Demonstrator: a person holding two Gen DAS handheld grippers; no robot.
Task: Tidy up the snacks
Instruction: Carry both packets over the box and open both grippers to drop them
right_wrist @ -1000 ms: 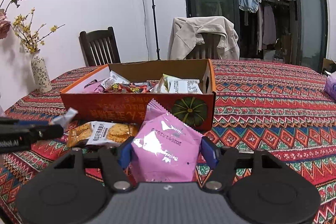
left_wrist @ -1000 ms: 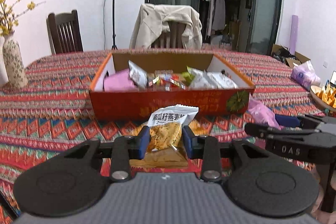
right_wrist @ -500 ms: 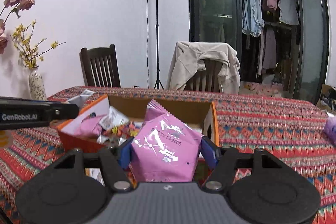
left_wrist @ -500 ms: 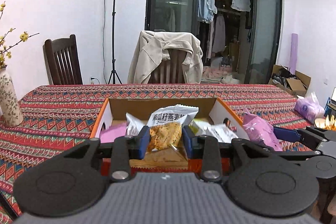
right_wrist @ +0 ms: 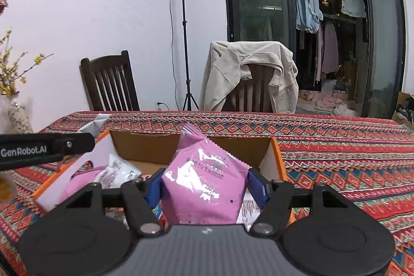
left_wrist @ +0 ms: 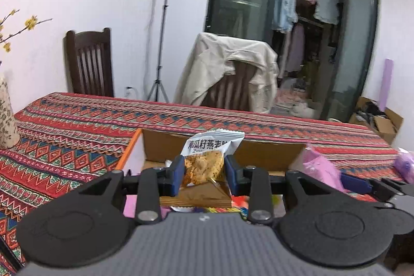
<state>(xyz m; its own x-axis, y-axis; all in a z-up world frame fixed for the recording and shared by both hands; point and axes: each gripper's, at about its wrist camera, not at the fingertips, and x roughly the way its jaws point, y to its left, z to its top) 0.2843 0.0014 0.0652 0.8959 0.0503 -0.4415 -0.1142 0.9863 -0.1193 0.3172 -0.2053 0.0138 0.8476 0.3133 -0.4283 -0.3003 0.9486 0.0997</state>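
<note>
My left gripper [left_wrist: 204, 173] is shut on a white-and-orange snack packet [left_wrist: 207, 159], held above the open orange cardboard box [left_wrist: 129, 150]. My right gripper [right_wrist: 205, 185] is shut on a puffy pink snack bag [right_wrist: 204, 183], also over the box [right_wrist: 278, 159]. Inside the box lie several packets, among them a pink one [right_wrist: 80, 180] and a white one [right_wrist: 116, 171]. The pink bag [left_wrist: 320, 170] and the right gripper's blue pad show at the right of the left wrist view. The left gripper's black arm [right_wrist: 44, 149] crosses the left edge of the right wrist view.
The table wears a red patterned cloth [right_wrist: 336, 146]. A flowered vase [left_wrist: 6, 120] stands at the left. Two chairs stand behind the table, one dark wood [right_wrist: 108, 84], one draped with a beige jacket [right_wrist: 248, 74]. A light stand [right_wrist: 185, 43] rises between them.
Both grippers have risen from the table in front of the box and moved forward over it, each still holding its packet. The box's front wall has dropped out of sight.
</note>
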